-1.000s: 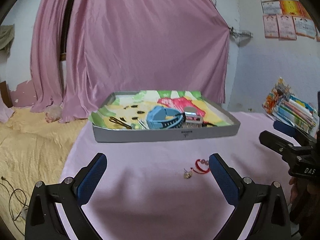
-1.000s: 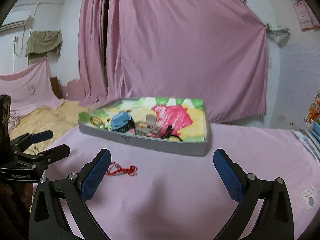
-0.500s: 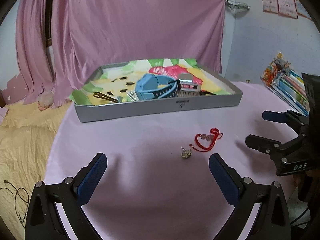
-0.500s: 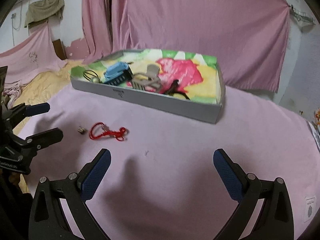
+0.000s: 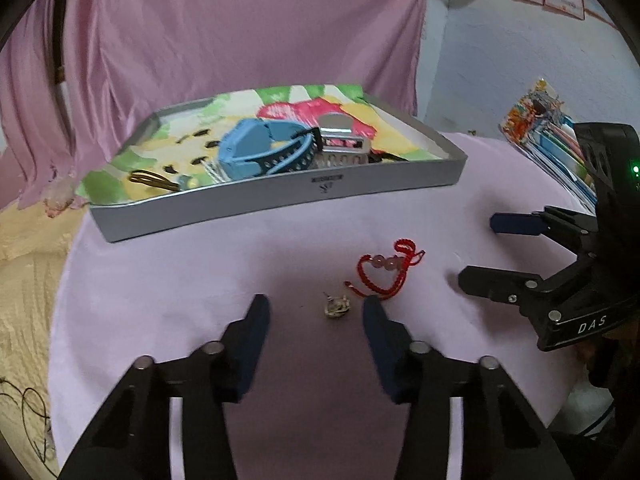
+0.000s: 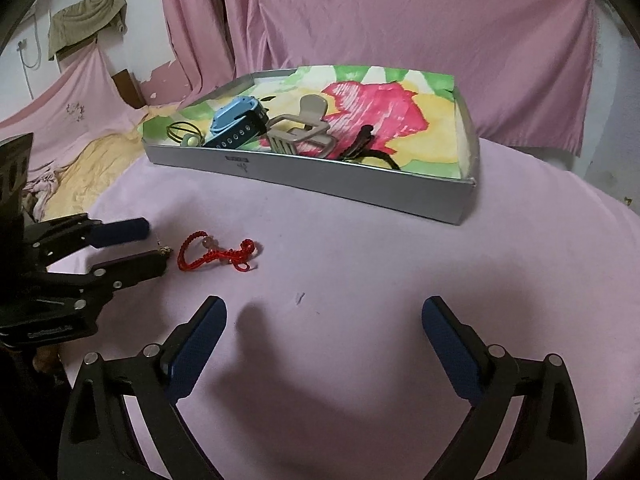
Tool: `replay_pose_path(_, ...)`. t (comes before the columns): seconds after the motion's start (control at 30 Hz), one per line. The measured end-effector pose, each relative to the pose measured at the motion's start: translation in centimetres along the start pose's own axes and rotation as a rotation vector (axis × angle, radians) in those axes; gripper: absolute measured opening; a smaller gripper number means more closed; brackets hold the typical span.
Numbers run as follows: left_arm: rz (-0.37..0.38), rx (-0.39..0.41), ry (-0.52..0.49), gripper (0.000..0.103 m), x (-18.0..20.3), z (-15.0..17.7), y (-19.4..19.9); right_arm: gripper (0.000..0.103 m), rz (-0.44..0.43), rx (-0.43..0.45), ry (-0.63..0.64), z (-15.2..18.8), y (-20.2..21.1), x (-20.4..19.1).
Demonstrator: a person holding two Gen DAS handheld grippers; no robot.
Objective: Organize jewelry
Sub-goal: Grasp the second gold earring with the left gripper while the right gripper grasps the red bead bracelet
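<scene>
A small metallic trinket (image 5: 337, 307) lies on the pink tablecloth between the fingertips of my left gripper (image 5: 316, 312), which is open but narrowed, with neither pad touching it. Just beyond lies a red cord bracelet (image 5: 384, 272) with two pale beads. In the right wrist view the bracelet (image 6: 212, 254) sits beside the left gripper (image 6: 154, 246), and the trinket (image 6: 164, 249) peeks out at its lower fingertip. My right gripper (image 6: 324, 312) hovers wide open over bare cloth, holding nothing. The grey tray (image 5: 320, 188) behind holds a blue strap (image 5: 260, 152) and a beige claw clip (image 6: 300, 132).
The tray (image 6: 320, 182) also holds black hair clips, a hair tie and a colourful paper lining. A stack of colourful booklets (image 5: 552, 136) lies at the table's right edge. Yellow bedding (image 5: 24, 264) is beyond the left edge. A pink curtain hangs behind.
Both grippers have tilted down and moved closer to the table. My left gripper's fingers have narrowed around the trinket. The right gripper stays wide open.
</scene>
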State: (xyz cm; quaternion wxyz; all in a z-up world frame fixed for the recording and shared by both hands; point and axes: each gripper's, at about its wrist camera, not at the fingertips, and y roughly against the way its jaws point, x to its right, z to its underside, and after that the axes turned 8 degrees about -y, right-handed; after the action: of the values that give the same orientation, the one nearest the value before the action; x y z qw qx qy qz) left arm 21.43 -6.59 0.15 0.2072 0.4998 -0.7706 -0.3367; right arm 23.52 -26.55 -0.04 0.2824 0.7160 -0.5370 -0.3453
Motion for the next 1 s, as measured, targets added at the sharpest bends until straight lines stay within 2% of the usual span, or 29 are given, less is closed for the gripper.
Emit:
replay_pose_path(0.1, -0.003, -0.001, -0.004, 0.036, 0.0, -0.3, -0.3, 0.094, 0.003, -0.006, 0.01, -0.1, -0.2, -0.3)
replay_pose_path(0.3, -0.031, -0.003, 0.025, 0.013, -0.7, -0.6, -0.6, 0.093, -0.001, -0.014, 0.024, -0.4, -0.4, -0.7)
replay_pose_path(0.47, -0.043, -0.001, 0.087, 0.013, -1.8, -0.7, -0.7, 0.092, -0.005, -0.02, 0.05, -0.8, -0.9, -1.7)
replay_pose_path(0.77, -0.068, 0.006, 0.229, 0.013, -4.7, 0.0, -0.2, 0.077, -0.027, -0.032, 0.117, -1.1, -1.2, -3.6)
replay_pose_path(1.0, -0.08, 0.016, 0.257, 0.013, -5.4, 0.4, -0.1, 0.063, -0.048, -0.043, 0.158, -1.6, -1.5, -4.9)
